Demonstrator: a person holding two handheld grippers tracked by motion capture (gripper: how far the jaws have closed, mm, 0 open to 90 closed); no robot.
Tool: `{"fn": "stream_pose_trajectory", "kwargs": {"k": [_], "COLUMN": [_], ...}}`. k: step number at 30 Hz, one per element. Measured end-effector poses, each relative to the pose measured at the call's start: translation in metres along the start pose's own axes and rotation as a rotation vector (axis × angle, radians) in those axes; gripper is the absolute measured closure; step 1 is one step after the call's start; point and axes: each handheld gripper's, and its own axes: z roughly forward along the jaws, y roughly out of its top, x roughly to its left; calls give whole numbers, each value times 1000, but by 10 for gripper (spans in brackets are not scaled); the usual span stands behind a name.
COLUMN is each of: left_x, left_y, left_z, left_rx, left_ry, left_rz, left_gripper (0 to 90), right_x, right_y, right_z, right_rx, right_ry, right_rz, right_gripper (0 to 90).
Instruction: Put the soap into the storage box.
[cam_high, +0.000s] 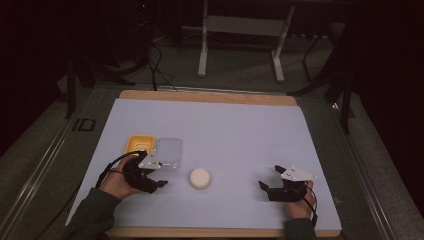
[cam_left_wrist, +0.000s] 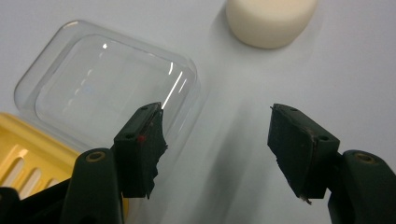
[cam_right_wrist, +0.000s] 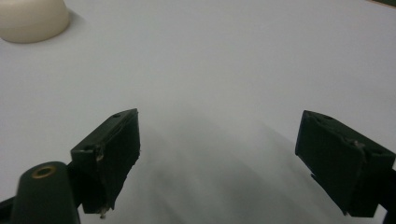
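A round cream soap bar (cam_high: 200, 177) lies on the white table sheet (cam_high: 225, 130). It also sits at the top of the left gripper view (cam_left_wrist: 270, 21) and in the top left corner of the right gripper view (cam_right_wrist: 30, 18). Left of it a clear plastic lid (cam_high: 169, 152) (cam_left_wrist: 107, 88) rests beside a yellow slotted soap tray (cam_high: 138, 144) (cam_left_wrist: 23, 158). My left gripper (cam_high: 159, 176) (cam_left_wrist: 217, 144) is open, close to the lid's near corner. To the right of the soap, my right gripper (cam_high: 270, 179) (cam_right_wrist: 219, 163) is open above bare sheet, nothing between its jaws.
The sheet covers a wooden board (cam_high: 210, 96) whose edge shows at the back and front. Beyond the table stand a white frame's legs (cam_high: 202, 50) and loose cables (cam_high: 157, 65) on the dark floor.
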Motion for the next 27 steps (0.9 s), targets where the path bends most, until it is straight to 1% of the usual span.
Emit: {"fn": "stream_pose_trajectory", "kwargs": {"k": [6, 11, 17, 22, 27], "left_x": [0, 1, 1, 0, 0], "left_y": [11, 21, 30, 37, 42], "left_z": [5, 7, 12, 15, 20], "left_rx": [25, 43, 80, 90, 118], "left_ry": [-3, 3, 3, 6, -1], "left_rz": [23, 39, 73, 90, 107], "left_gripper": [364, 364, 362, 350, 340], "right_x": [0, 0, 0, 0, 0], "right_y": [0, 0, 0, 0, 0], "right_z": [0, 0, 0, 0, 0], "right_rx": [-4, -4, -7, -6, -7], "right_ry": [-1, -1, -2, -2, -3], "right_rz": [0, 2, 4, 3, 3], "right_gripper": [139, 139, 139, 139, 139]}}
